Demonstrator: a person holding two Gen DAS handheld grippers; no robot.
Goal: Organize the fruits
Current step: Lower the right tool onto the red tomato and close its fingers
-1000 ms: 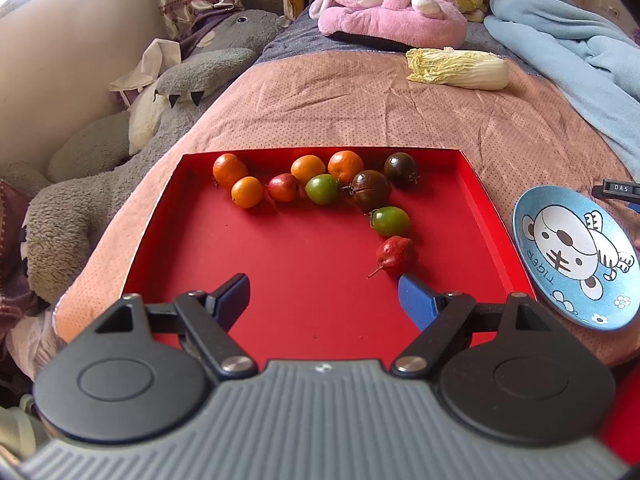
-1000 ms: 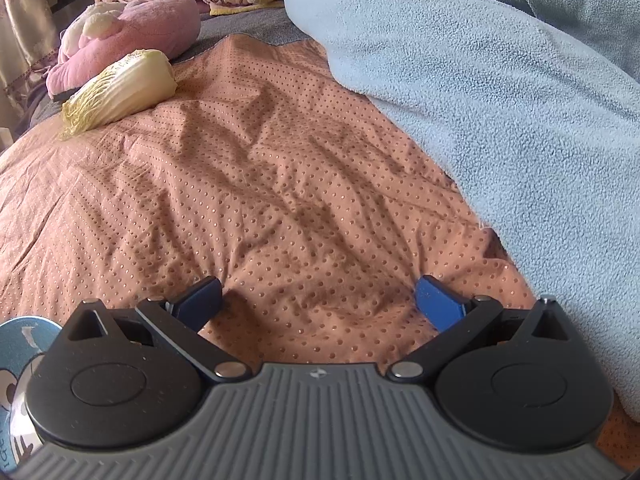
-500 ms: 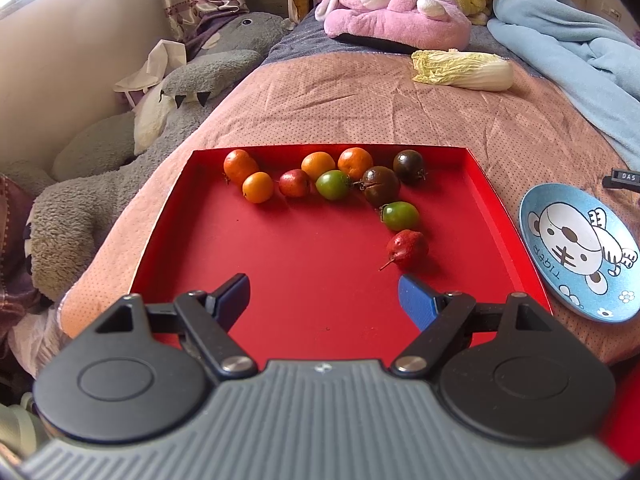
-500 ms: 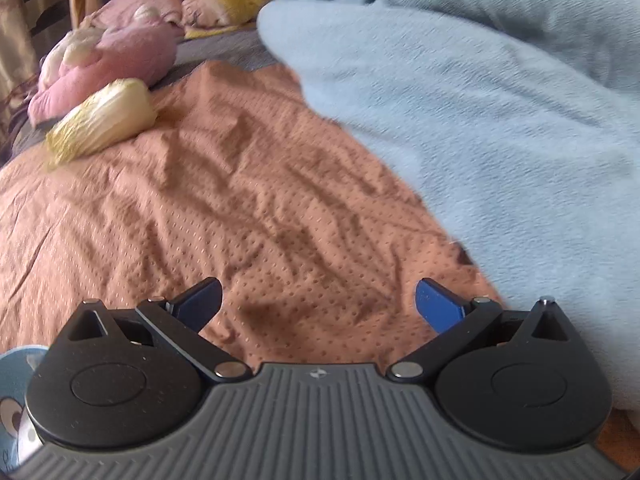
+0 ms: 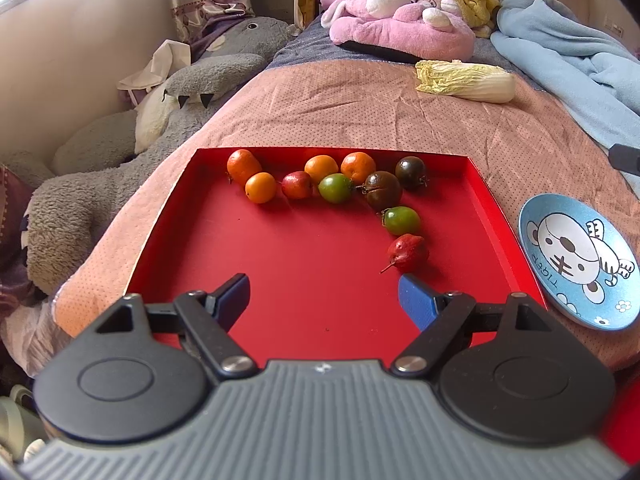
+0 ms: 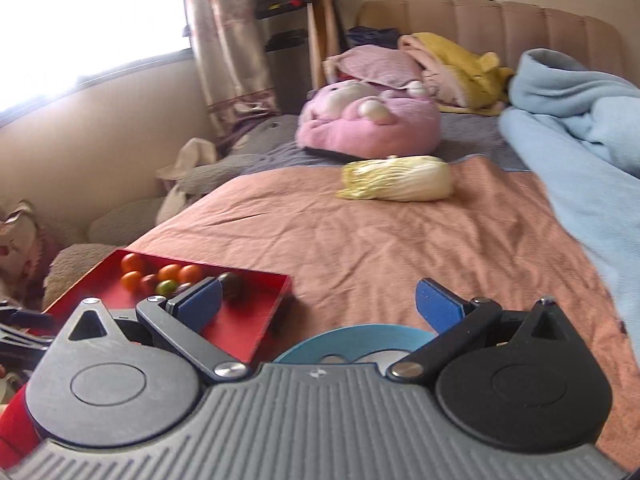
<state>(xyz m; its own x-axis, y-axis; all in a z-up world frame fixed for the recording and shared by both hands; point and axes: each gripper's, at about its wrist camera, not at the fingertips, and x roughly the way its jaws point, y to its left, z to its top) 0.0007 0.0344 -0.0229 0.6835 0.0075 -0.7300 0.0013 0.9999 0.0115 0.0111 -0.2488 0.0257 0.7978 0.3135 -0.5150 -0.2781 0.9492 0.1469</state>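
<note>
A red tray point(image 5: 304, 256) on the bed holds several small fruits along its far side: orange ones point(image 5: 243, 165), a green one point(image 5: 335, 188), dark ones point(image 5: 382, 191) and a red pear-shaped one point(image 5: 406, 252) nearest me. A blue tiger plate point(image 5: 576, 258) lies empty to the tray's right. My left gripper point(image 5: 324, 300) is open and empty over the tray's near part. My right gripper point(image 6: 318, 308) is open and empty above the plate's point(image 6: 360, 334) near side, with the tray point(image 6: 240, 320) to its left.
A napa cabbage point(image 5: 466, 81) lies further up the pink bedspread. A pink plush point(image 5: 400, 28) and a light blue blanket point(image 5: 568, 64) are at the back and right. Grey plush toys point(image 5: 120, 172) fill the gap left of the bed.
My right gripper has lifted and swung left, from facing the bedspread and blanket to looking over the plate and tray. My left gripper has pulled back slightly. Both stay open.
</note>
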